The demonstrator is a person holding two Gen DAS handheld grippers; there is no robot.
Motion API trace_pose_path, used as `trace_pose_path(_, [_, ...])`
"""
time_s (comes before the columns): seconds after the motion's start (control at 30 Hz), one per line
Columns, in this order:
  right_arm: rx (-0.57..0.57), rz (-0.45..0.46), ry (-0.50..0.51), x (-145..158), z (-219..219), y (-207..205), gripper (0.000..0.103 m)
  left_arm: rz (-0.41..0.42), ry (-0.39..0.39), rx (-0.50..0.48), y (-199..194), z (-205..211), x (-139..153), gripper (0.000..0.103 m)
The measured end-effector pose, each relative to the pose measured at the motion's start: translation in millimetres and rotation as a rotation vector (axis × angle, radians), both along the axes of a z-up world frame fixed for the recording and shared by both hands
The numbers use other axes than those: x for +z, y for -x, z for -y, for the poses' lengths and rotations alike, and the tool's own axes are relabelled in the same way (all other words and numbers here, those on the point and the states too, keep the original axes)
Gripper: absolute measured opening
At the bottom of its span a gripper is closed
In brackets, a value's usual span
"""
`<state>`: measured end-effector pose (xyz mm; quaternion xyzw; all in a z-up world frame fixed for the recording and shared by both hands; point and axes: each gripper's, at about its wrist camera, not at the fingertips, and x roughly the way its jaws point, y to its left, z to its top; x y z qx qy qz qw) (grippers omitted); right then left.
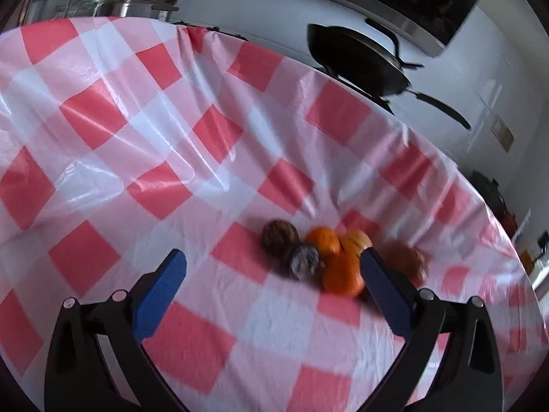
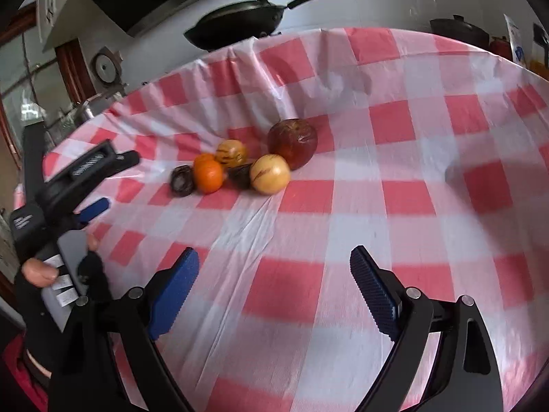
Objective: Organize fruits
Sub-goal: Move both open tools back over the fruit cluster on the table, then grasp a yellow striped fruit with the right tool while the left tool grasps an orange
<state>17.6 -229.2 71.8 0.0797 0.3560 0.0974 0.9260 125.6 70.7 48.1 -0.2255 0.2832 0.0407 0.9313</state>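
Fruit sits in one tight cluster on the red/white checked tablecloth (image 2: 343,206), toward the far-left part of the table as seen from the right wrist cam.

In that view, biggest piece is a dark red round fruit (image 2: 292,142) at the back right of the pile. In front of it, touching or nearly so, a pale yellow streaked fruit (image 2: 270,174). A second yellowish streaked fruit (image 2: 231,152) lies behind, an orange (image 2: 208,175) left of centre, a dark wrinkled fruit (image 2: 182,181) at the far left end, and another dark piece (image 2: 240,175) between the orange and the pale yellow one.

Right gripper (image 2: 274,267): jaws spread wide, nothing between the blue pads, just bare cloth. Fruit pile is well ahead of it and a bit to the left, clearly apart from both fingers.

Left gripper (image 1: 272,257): also wide open, holding nothing. From the left wrist cam the pile is much closer. The cluster lies toward the right finger; that finger's tip overlaps the orange fruits in the picture, contact can't be told bc of blur. Left finger is well clear of the fruit. From the right cam, the left gripper shows at the left edge, held by a gloved hand (image 2: 51,274).

Black wok (image 2: 240,24) sits past the table's far edge.
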Motion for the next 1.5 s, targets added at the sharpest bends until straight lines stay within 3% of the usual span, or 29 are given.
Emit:
trace_pose_path(0.1, [0.000,-0.019,0.035,-4,-8,-28,0.087,0.009,0.017,0.024,-2,-15,-5,0.101])
trace_pose_path(0.2, [0.027,-0.040,0.099,-10,-23,-56,0.086,0.031,-0.015,0.042,1,-27,-7,0.101])
trace_pose_path(0.27, [0.057,-0.059,0.155,-14,-35,-77,0.085,0.034,0.016,0.048,0,-33,-9,0.101])
trace_pose_path(0.47, [0.111,-0.141,0.221,-27,-52,-126,0.071,0.011,0.040,0.046,-4,-38,-13,0.101])
trace_pose_path(0.8, [0.125,-0.167,0.232,-33,-53,-154,0.044,-0.007,0.064,0.054,-2,-43,-18,0.101])
trace_pose_path(0.93, [0.099,-0.147,0.228,-33,-50,-144,0.044,-0.014,0.059,0.046,-2,-42,-18,0.101])
trace_pose_path(1.07, [0.021,-0.125,0.080,-26,-31,-120,0.044,-0.023,0.029,0.007,-2,-34,-18,0.101])
trace_pose_path(1.3, [-0.082,-0.078,-0.169,-28,-11,-86,0.044,-0.030,-0.127,-0.150,-5,9,-12,0.101])
trace_pose_path(1.37, [-0.095,-0.064,-0.185,-27,-8,-86,0.044,-0.041,-0.114,-0.189,-5,15,-13,0.100])
trace_pose_path(1.5, [-0.163,-0.053,-0.259,-30,12,-89,0.044,-0.052,-0.071,-0.304,-11,36,-15,0.084])
